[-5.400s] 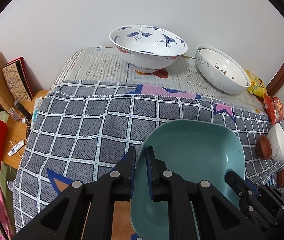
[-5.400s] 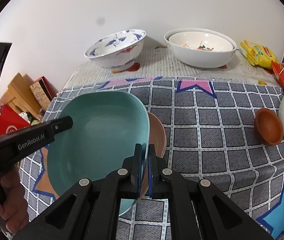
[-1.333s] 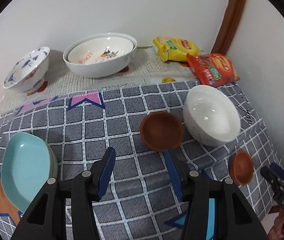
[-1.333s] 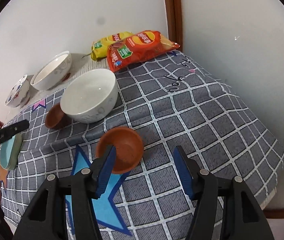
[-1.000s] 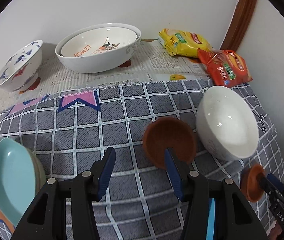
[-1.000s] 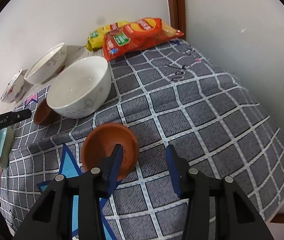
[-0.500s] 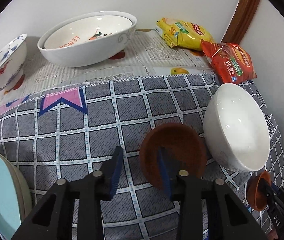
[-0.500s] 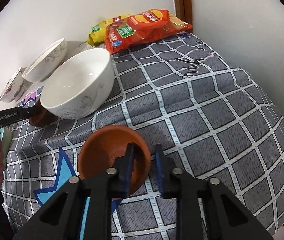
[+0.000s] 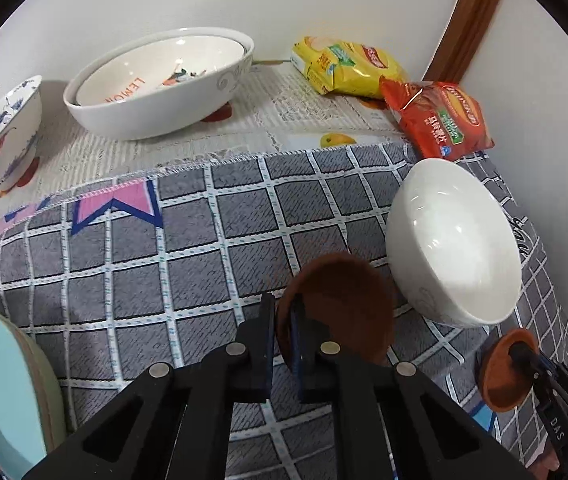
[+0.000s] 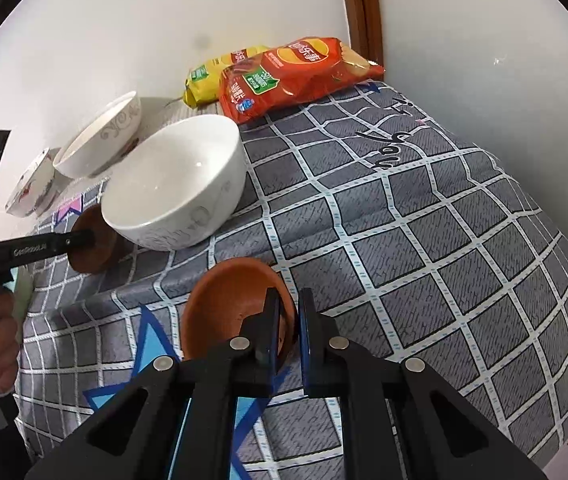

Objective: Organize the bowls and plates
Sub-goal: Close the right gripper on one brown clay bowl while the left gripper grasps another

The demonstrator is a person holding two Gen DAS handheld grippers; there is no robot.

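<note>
Left wrist view: the left gripper [image 9: 283, 334] is clenched on the near rim of a brown dish [image 9: 340, 304], which sits tilted on the checked cloth [image 9: 188, 256] just beside a white bowl [image 9: 452, 240] at 3 o'clock. Right wrist view shows the right gripper [image 10: 287, 322] pinching the rim of a second brown dish [image 10: 228, 300], with the white bowl at its 11 o'clock.
</note>
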